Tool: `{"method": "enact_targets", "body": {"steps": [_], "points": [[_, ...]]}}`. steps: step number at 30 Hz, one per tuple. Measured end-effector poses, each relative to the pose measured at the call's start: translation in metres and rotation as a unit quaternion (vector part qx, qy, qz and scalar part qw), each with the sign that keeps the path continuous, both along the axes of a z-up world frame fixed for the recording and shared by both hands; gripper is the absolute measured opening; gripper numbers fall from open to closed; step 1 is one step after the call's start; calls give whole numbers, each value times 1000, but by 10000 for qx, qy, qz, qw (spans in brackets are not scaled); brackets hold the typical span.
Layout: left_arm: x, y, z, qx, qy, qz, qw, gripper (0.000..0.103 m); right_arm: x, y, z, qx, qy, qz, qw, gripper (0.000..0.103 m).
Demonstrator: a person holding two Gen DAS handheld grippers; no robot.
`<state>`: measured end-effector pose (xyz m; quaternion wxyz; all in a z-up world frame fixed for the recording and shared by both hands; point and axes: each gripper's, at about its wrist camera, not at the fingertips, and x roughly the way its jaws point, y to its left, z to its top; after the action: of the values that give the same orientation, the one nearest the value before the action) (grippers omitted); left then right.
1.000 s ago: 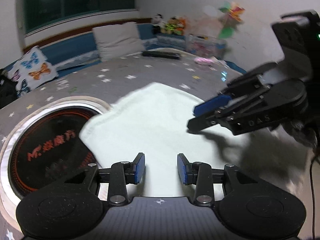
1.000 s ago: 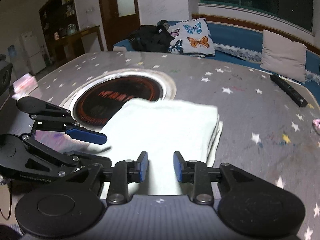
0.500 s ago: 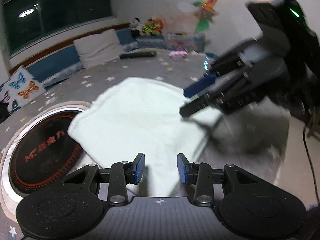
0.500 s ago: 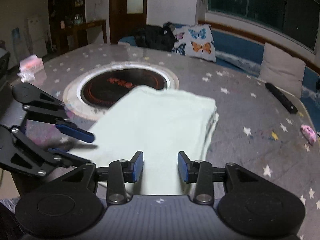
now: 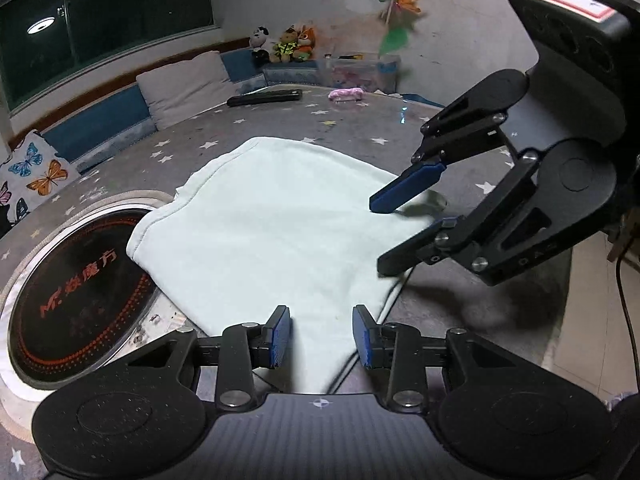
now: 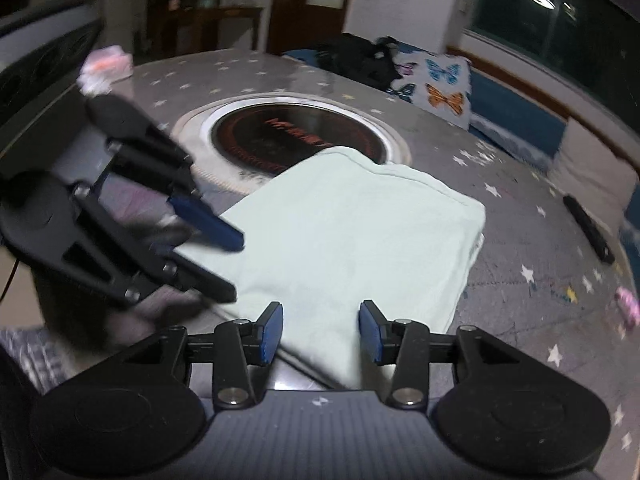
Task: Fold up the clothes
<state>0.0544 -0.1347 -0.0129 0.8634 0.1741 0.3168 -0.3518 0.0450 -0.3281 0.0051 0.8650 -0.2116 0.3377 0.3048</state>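
Garment point(image 5: 276, 216), pale green, folded, flat on tabletop point(image 5: 280, 128), far corner over round hob point(image 5: 68, 292). My left gripper point(image 5: 322, 338) parted, empty above near edge; right gripper point(image 6: 320, 334) opening, nothing pinched. I judge both lined up for next fold.

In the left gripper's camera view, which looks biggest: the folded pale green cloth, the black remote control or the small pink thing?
1. Folded pale green cloth
2. Black remote control
3. Small pink thing

The last two lie farther away, so they look smaller.
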Motion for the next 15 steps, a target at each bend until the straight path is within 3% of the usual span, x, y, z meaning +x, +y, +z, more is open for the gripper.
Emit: {"method": "enact_targets", "body": {"steps": [6,15], "points": [[1,3,0,-38,-2,143,9999,39,-2,9,6,127,-213,-55,9997,42],[-15,20,-5,97,-110,33,9999,42,-25,12,-14,-349,-263,198,9988,47]]}}
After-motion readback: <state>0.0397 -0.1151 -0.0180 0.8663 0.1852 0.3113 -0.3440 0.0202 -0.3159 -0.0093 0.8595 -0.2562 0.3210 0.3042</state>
